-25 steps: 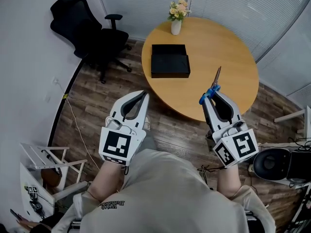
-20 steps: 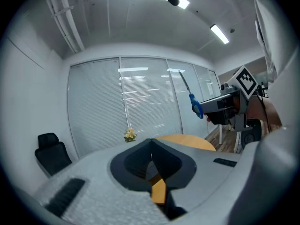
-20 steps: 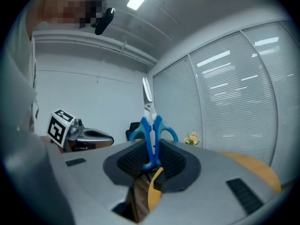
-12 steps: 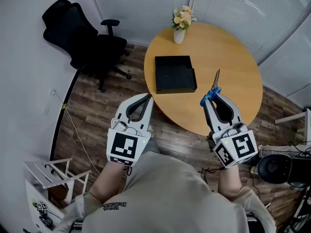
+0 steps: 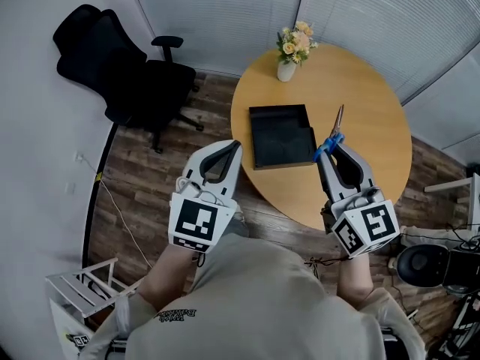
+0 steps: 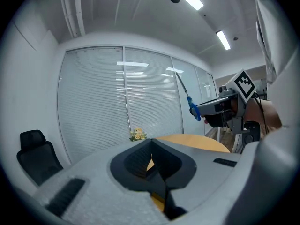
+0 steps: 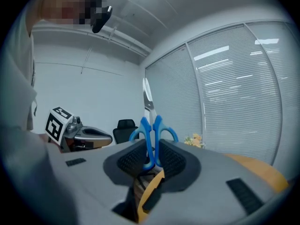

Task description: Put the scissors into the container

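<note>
right gripper (image 5: 331, 147) clamps scissors (image 5: 337, 120), blades pointing up.

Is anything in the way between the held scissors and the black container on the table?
Nothing visible. The right gripper holds the scissors by their blue handles, beside the open, empty black container in the head view; the flower vase stands beyond it, off the path.

The scissors (image 5: 334, 132) have shiny metal blades and plastic handles; the container (image 5: 283, 163) is matt, the table (image 5: 367, 96) smooth wood.
</note>
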Available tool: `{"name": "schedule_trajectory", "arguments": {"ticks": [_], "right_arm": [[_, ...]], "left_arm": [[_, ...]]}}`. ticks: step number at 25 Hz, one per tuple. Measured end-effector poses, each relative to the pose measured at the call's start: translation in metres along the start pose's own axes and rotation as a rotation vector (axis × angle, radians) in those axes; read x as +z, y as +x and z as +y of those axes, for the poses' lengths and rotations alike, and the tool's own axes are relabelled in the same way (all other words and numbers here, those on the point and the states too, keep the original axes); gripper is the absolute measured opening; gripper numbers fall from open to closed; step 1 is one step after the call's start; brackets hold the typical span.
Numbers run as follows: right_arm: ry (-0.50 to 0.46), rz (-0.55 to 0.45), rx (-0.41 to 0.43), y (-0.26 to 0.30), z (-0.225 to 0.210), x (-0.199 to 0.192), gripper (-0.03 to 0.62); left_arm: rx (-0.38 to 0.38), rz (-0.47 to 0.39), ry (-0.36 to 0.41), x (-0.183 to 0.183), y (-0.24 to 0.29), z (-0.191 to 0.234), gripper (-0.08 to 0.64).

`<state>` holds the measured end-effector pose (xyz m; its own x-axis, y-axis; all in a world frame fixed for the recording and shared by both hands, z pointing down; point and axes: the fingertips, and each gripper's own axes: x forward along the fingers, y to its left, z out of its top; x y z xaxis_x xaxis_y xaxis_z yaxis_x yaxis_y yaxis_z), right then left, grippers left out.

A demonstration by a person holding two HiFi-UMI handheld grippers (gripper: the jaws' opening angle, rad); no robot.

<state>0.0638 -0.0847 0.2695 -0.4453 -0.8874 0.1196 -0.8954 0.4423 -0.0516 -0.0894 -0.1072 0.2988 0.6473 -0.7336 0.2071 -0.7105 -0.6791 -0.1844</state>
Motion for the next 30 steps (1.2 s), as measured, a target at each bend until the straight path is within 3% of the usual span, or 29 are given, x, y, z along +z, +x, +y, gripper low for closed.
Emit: {"name": "schedule_trajectory", "arguments": {"ticks": [7,18,30], "right_arm": [[0.016,-0.007,-0.034,0.059,-0.006,0.006,0.094],[0.008,0.021,-0.089,0.099,-0.028,0.003,0.094],[0.039,0.059,0.002,0.111,-0.055,-0.005,0.094]], "left_arm": [[-0.06,-0.006,0.015,0.0,0.037,0.046,0.021],[-0.112,0.012,-0.015,-0.016,0.078,0.081,0.021],[-0.107,0.045,-0.034,-0.017,0.109,0.069,0.021]]}}
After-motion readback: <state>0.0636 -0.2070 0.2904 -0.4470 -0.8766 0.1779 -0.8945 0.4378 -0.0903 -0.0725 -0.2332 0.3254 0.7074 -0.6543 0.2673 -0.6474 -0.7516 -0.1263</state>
